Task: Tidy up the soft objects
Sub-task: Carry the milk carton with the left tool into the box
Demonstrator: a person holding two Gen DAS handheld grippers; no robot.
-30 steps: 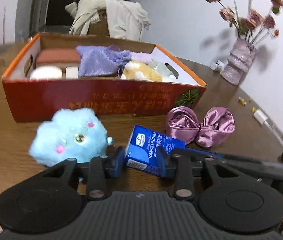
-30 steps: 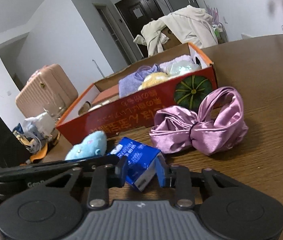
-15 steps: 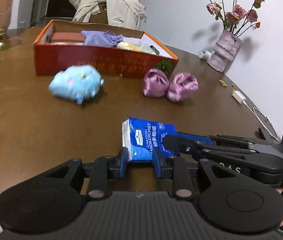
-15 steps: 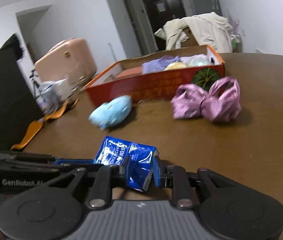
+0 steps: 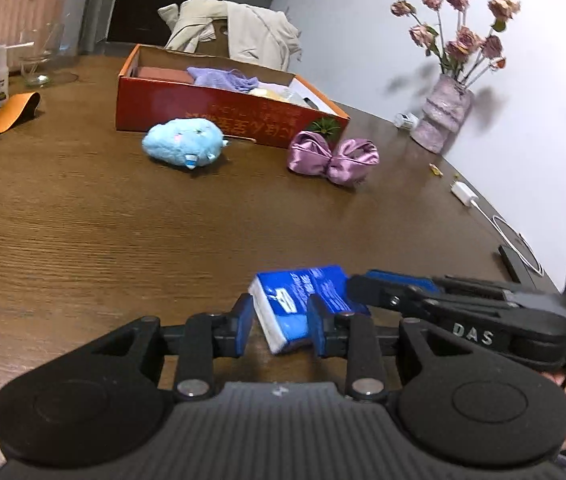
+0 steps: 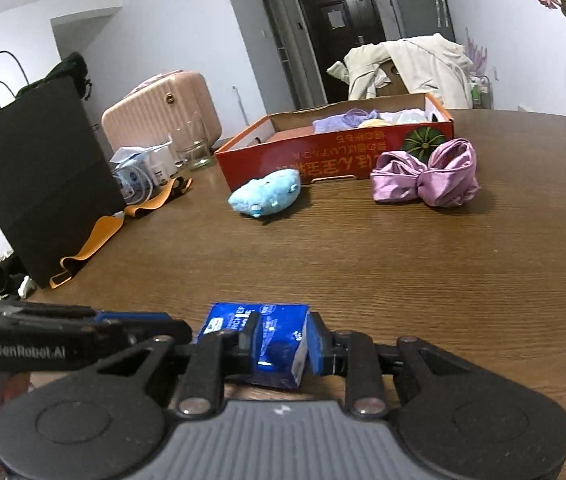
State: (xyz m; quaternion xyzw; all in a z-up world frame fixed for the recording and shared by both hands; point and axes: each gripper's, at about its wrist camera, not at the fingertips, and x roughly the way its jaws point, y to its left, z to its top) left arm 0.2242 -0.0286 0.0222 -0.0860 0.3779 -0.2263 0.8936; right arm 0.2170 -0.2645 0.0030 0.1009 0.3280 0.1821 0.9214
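A blue handkerchief tissue pack (image 5: 303, 284) hangs just above the wooden table (image 5: 123, 220), near its front. My left gripper (image 5: 281, 320) is shut on one end of it. My right gripper (image 5: 359, 284) comes in from the right and pinches the other end. In the right wrist view the pack (image 6: 279, 320) sits between the right gripper (image 6: 283, 340) pads, and the left gripper (image 6: 179, 328) reaches in from the left. A light blue plush (image 5: 183, 146) and a purple satin bow (image 5: 333, 156) lie in front of the red cardboard box (image 5: 223, 120), which holds several soft items.
A vase of dried roses (image 5: 443, 120), a white charger with its cable (image 5: 467, 194) and a dark phone (image 5: 511, 256) line the table's right edge. A black bag (image 6: 39, 176), an orange strap (image 6: 95, 240) and a glass jar (image 6: 197, 154) stand at the left.
Both grippers have drawn back from the box, carrying the tissue pack between them. The plush, the bow and the box now lie much farther away.
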